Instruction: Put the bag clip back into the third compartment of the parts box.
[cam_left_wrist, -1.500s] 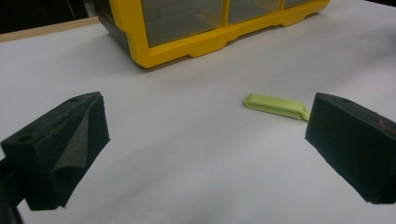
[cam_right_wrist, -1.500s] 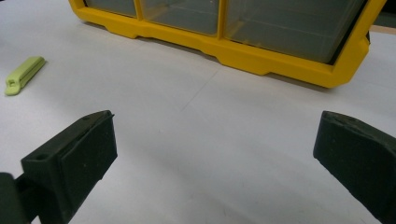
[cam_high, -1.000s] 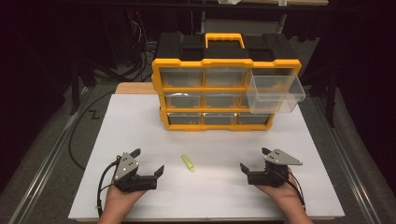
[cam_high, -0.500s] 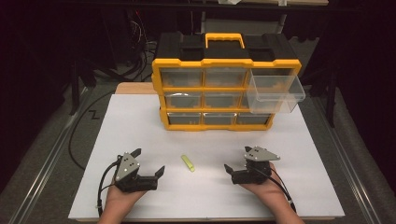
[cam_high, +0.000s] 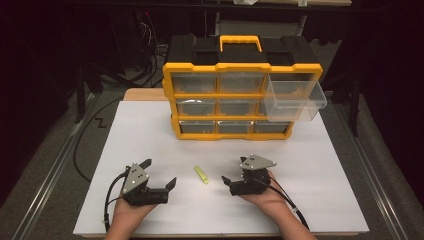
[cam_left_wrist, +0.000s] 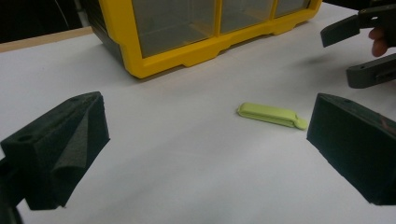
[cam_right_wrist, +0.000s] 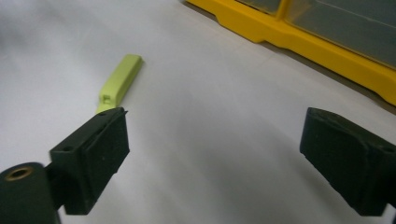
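Right gripper closing in on the green clip; jaws not yet around it.

Right gripper (cam_high: 231, 182) jaws stand spread and have just been narrowing, with nothing between them; in the right gripper view the small flat lime-green plastic clip (cam_right_wrist: 119, 80) lies beyond its left jaw, outside the gap, long axis running away from the jaws. Left gripper (cam_high: 159, 175) also has its jaws spread and empty, resting near the front edge of the white table board (cam_high: 320, 165). The clip sits mid-board between both grippers, nearer the right one by my reading. Behind, towards the far edge, the yellow-framed plastic drawer organiser (cam_high: 241, 92) has its clear top-right drawer (cam_high: 295, 100) pulled out.
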